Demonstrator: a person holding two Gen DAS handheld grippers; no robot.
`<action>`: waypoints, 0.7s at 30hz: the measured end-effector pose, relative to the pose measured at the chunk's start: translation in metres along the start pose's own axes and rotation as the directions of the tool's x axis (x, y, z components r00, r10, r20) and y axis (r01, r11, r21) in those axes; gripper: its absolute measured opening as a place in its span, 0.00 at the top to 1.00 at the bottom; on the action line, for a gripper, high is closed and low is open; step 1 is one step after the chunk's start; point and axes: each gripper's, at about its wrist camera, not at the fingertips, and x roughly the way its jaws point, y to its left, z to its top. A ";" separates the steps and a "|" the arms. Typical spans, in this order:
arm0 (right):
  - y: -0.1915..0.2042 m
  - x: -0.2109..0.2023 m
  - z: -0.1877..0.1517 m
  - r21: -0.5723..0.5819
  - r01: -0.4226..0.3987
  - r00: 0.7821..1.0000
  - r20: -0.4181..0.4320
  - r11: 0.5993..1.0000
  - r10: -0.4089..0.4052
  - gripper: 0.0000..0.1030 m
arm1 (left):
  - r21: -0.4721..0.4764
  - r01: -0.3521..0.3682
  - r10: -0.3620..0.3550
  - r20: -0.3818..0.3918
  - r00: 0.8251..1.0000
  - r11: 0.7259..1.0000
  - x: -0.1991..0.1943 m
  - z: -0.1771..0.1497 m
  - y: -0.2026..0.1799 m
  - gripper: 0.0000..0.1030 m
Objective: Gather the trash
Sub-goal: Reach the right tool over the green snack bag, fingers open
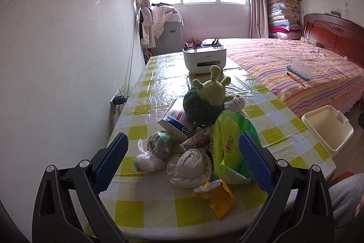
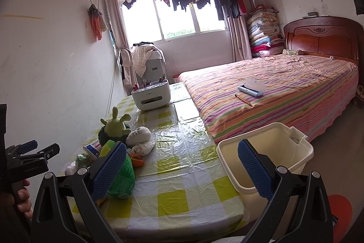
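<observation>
A heap of trash lies on the checked table [image 1: 159,208]: a green snack bag [image 1: 229,147], a yellow wrapper [image 1: 216,195], a white crumpled plastic bag [image 1: 147,161], a wadded greenish bag [image 1: 160,144] and a blue-and-white carton [image 1: 176,122]. My left gripper [image 1: 183,138] hangs open just before the heap, holding nothing. In the right wrist view my right gripper [image 2: 182,146] is open over the table's right half, with the green snack bag [image 2: 120,177] by its left finger. A cream bin [image 2: 295,165] stands off the table's right edge, beside the right finger.
A green plush [image 1: 204,101] and a white plush [image 1: 236,101] sit behind the heap, a rolled white cloth [image 1: 191,163] in front. A white tissue box [image 1: 204,58] stands at the far end. A striped bed [image 2: 273,95] runs along the right. A hand [image 2: 22,197] holds the left gripper [image 2: 43,147].
</observation>
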 end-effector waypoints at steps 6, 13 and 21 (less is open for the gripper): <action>0.015 0.013 0.002 -0.052 -0.091 0.993 -0.082 0.995 0.086 0.07 | -0.022 -0.014 0.012 -0.064 0.998 1.000 0.013 -0.002 0.033 0.07; 0.048 0.036 0.002 -0.114 -0.237 0.962 -0.167 0.965 0.216 0.07 | -0.037 -0.003 -0.002 -0.129 0.992 0.999 0.029 0.002 0.054 0.07; 0.092 0.089 -0.002 -0.065 -0.369 0.874 -0.364 0.927 0.322 0.07 | -0.091 0.005 -0.020 -0.167 0.986 0.996 0.058 0.038 0.062 0.07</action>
